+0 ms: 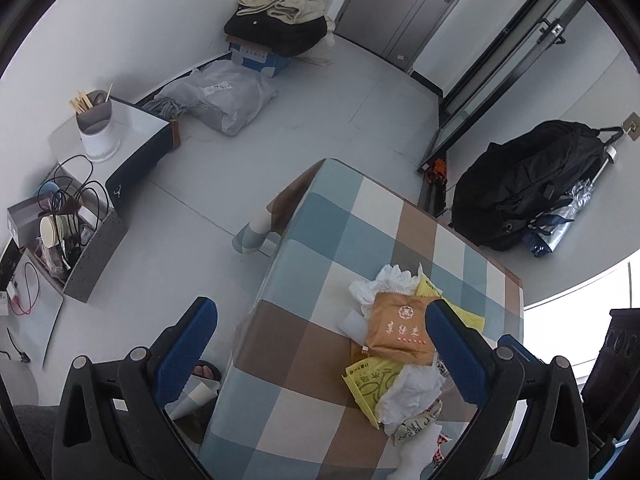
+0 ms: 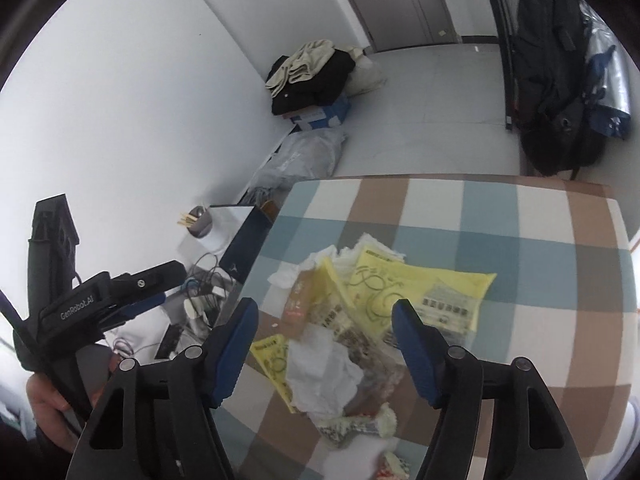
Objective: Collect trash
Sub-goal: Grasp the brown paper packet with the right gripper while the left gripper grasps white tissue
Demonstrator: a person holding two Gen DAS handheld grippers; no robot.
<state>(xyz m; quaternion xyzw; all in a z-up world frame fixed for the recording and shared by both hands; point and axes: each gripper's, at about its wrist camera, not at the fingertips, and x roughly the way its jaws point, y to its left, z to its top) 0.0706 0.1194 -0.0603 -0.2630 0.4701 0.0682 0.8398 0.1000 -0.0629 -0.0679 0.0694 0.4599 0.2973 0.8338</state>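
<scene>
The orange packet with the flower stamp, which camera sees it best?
The left wrist view. There the orange packet lies face up on the trash pile, sharp, its stamp and characters clear. In the right wrist view the packet is blurred, seen at a slant, and partly covered by a yellow wrapper.

Checked cloth, smooth and matt, covers the tabletop point(image 1: 320, 216). On it lie crumpled white tissue paper point(image 2: 320, 376), glossy yellow plastic wrappers point(image 2: 420, 292) and a matt tan paper packet point(image 1: 400, 326). Tongs point(image 2: 326, 344): ribbed blue pads, black plastic frame.
</scene>
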